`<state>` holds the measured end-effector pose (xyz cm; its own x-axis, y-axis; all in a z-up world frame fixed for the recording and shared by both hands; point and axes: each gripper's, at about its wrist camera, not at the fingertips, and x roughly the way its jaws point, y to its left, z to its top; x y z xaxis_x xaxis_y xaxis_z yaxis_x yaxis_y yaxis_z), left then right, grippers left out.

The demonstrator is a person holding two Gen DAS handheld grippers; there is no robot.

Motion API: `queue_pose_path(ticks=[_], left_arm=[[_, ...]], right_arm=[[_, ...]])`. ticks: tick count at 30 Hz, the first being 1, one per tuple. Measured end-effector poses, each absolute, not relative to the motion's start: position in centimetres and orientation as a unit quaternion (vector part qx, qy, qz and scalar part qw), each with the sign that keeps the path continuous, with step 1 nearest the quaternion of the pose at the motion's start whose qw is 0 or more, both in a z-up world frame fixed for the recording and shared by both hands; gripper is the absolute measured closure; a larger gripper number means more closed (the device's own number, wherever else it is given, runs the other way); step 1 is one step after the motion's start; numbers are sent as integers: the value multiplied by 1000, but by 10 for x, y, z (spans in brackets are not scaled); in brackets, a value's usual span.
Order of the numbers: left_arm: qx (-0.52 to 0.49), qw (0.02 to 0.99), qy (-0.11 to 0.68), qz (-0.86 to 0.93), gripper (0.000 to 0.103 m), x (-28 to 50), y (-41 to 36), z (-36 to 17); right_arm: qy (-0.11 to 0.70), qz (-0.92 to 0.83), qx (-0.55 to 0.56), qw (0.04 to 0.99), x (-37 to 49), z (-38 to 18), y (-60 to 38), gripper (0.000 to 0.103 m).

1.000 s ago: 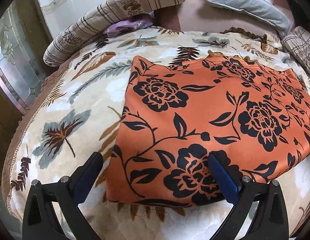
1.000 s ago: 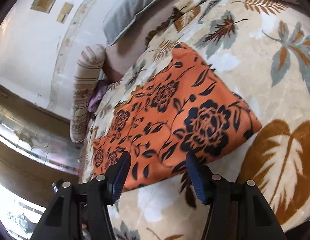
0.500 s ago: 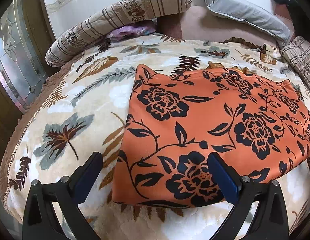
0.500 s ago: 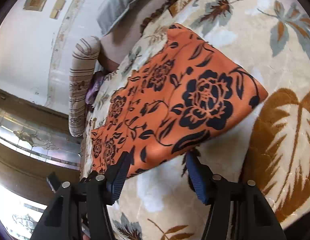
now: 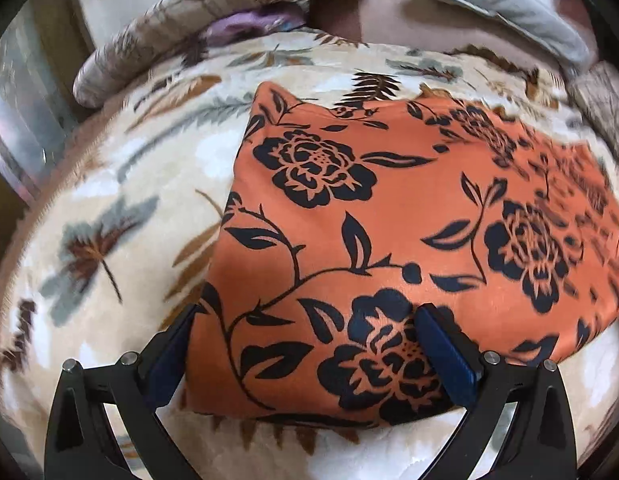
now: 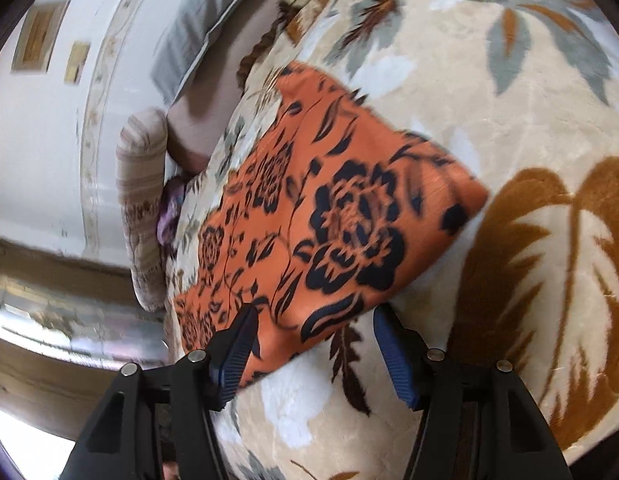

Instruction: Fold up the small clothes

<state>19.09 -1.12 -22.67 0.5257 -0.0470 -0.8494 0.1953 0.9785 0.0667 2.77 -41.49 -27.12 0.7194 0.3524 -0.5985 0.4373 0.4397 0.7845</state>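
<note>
orange cloth [image 5: 389,216] with black flowers lies folded flat on the leaf-patterned blanket [image 5: 109,208], its long side running away from the left gripper [image 5: 305,352] toward the right. both grippers stand released: the left straddles the near corner, the right gripper [image 6: 313,344] the near edge (nothing pinched). beyond the fingers lie a striped bolster [image 5: 213,40], a grey pillow [image 5: 505,12] and a purple bundle [image 5: 249,24], near the white wall [image 6: 41,152].

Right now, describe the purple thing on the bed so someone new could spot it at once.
Start at the cream leaf-print blanket covering the bed, then follow it to the striped bolster along its far edge. Tucked under that bolster is a small crumpled purple cloth, the only purple item there.
</note>
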Motion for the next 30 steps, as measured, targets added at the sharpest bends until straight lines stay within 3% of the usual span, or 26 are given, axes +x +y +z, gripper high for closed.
queue_pose_path(ticks=[7, 15, 16, 19, 23, 30], left_arm=[[44, 869, 487, -76, 0, 209, -6, -220], [28, 875, 480, -63, 0, 214, 7, -212], [28, 876, 478, -62, 0, 214, 8, -211], [35, 882, 467, -58, 0, 214, 15, -205], [39, 887, 457, -50, 0, 221, 36, -191], [59, 906, 418, 33, 0, 254, 104, -171]], right_arm=[[327, -71, 581, 742, 17, -279, -438, 38], [290, -116, 554, 772, 44, -276, -439, 34], [291, -119, 544, 778, 48, -274, -438, 35], [309, -113, 526, 785, 58, -273, -432, 78], [304, -119, 470, 820, 63, -244, -415, 83], [307, -46, 361, 879, 110, -159, -339, 84]])
